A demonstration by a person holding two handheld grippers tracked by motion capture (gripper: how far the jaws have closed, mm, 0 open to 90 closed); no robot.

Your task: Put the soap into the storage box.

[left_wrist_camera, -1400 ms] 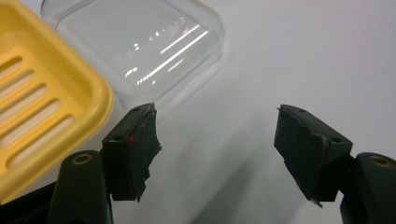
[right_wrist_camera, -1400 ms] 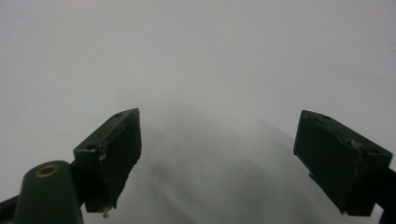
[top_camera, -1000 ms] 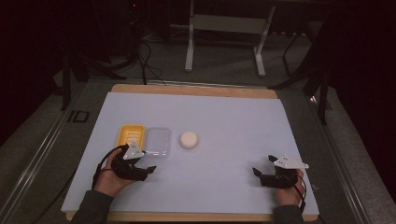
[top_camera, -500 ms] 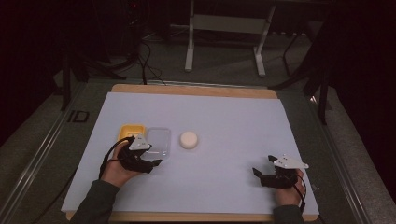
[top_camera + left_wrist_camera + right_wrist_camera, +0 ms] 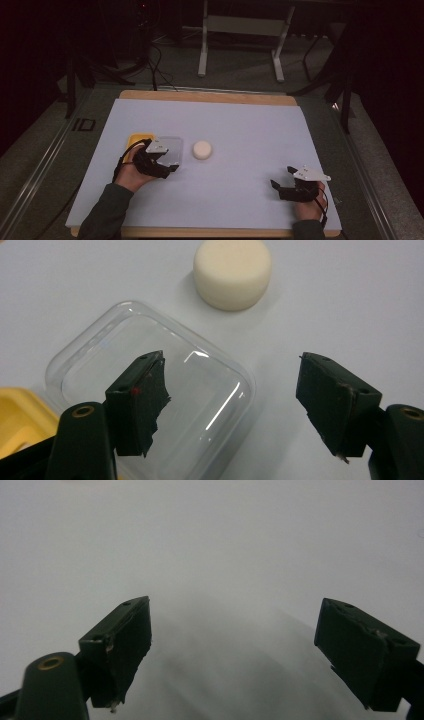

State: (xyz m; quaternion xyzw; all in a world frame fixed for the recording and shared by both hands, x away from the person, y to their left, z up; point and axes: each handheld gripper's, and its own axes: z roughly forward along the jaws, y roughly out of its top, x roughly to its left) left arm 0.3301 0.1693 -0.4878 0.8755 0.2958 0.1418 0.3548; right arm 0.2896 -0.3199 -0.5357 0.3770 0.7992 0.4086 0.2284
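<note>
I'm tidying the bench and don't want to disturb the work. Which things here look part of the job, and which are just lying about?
Probably in play, judging by where the left gripper sits:
- clear plastic container
- yellow tray
- white round puck

Just lying about:
- cables on the floor
- white metal stand

A white sheet (image 5: pixel 250 130) covers a wooden table (image 5: pixel 210 96), its bare edge showing along the far side. Beyond it, on the dark floor, stands a pale metal frame (image 5: pixel 240 30) with two legs, and black cables (image 5: pixel 160 55) trail at far left
</note>
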